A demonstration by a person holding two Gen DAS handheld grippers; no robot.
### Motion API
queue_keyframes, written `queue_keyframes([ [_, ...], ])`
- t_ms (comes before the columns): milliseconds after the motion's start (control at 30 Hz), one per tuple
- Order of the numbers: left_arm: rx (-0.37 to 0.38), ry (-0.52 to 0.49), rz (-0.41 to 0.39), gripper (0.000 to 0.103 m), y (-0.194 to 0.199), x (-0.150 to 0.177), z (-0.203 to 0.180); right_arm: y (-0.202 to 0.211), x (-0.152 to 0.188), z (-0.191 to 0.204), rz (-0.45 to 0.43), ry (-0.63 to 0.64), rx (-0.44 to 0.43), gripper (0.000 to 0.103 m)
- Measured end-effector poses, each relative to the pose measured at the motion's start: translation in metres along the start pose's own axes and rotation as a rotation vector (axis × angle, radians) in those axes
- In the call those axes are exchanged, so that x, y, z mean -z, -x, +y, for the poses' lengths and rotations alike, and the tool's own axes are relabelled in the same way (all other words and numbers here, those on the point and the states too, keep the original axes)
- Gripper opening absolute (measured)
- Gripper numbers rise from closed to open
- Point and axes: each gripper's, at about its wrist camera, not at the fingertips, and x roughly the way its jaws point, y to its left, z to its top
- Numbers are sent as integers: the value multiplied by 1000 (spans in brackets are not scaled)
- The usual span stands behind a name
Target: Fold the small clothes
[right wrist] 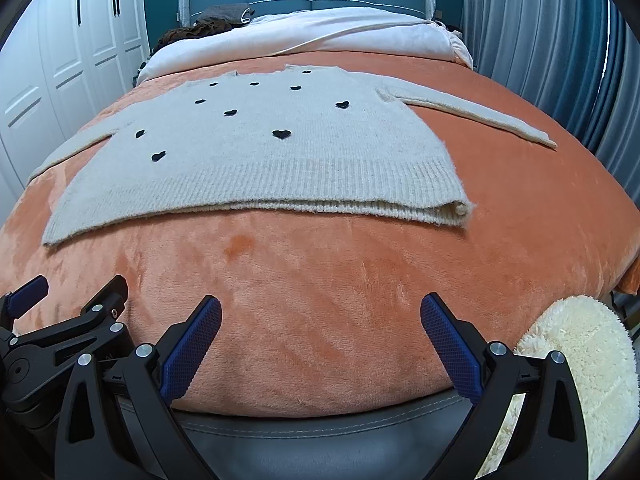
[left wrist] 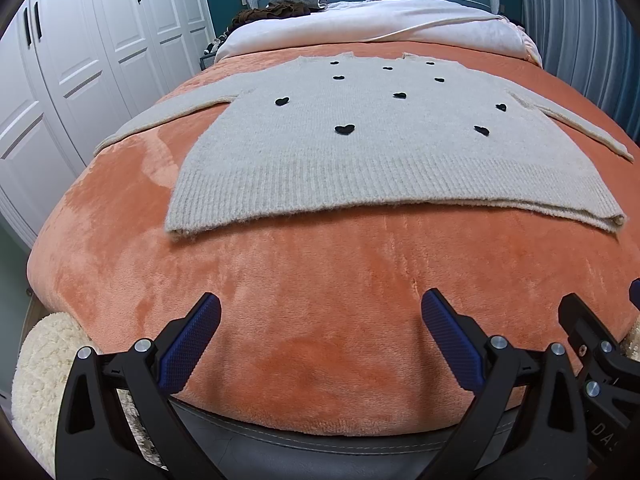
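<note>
A pale grey knitted sweater [left wrist: 360,152] with small black hearts lies flat on the orange blanket [left wrist: 320,280], hem toward me and both sleeves spread outward. In the right wrist view the same sweater [right wrist: 260,164] reaches left of centre, its right sleeve [right wrist: 480,118] stretched toward the curtain. My left gripper [left wrist: 320,312] hovers open over bare blanket, short of the hem, nothing between its blue pads. My right gripper [right wrist: 320,312] is likewise open and empty near the bed's foot. Each gripper shows at the edge of the other's view.
A white duvet [left wrist: 380,20] and dark clothes [left wrist: 280,8] lie at the bed's head against a teal headboard. White wardrobe doors [left wrist: 80,60] stand on the left, a blue-grey curtain [right wrist: 560,60] on the right. A cream fluffy rug [right wrist: 580,352] lies below the bed's foot.
</note>
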Motion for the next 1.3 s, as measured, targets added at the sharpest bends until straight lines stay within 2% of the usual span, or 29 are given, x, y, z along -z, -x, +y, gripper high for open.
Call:
queue_keyframes([
  [1300, 5, -4, 14, 98, -8, 3, 4, -4, 0, 0, 9, 3, 5, 98],
])
